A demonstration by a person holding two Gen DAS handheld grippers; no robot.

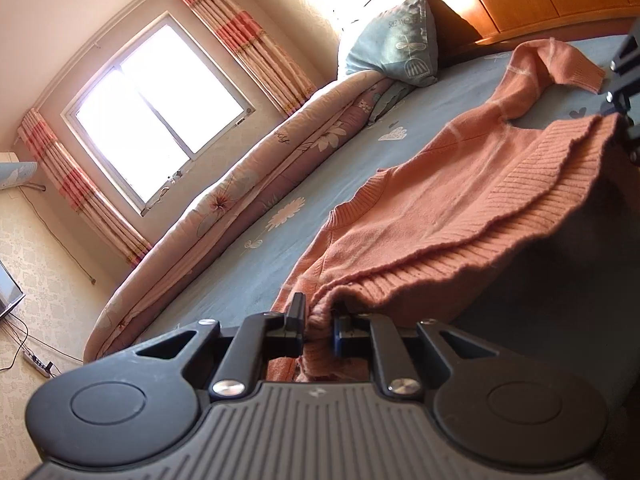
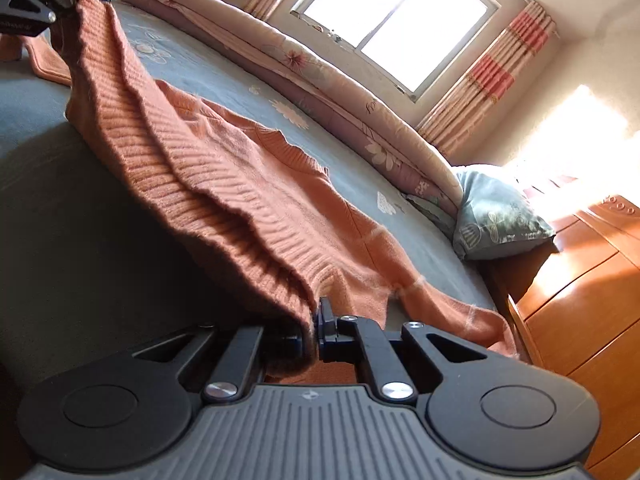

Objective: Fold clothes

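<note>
Orange ribbed-knit sweater point(image 1: 448, 208) hem, pinched by both grippers.

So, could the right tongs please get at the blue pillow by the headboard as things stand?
Probably not yet: the right tongs are shut on the sweater hem; the pillow lies beyond it with nothing else between.

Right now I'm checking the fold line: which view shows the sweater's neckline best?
The left wrist view: the sweater's neckline lies open, curving on the bedsheet. The right wrist view shows it only edge-on beyond the lifted hem.

Blown-out window point(image 1: 160, 112) glare, sharp sunlit focus, fisheye-bent edges, dark foreground shadow.
</note>
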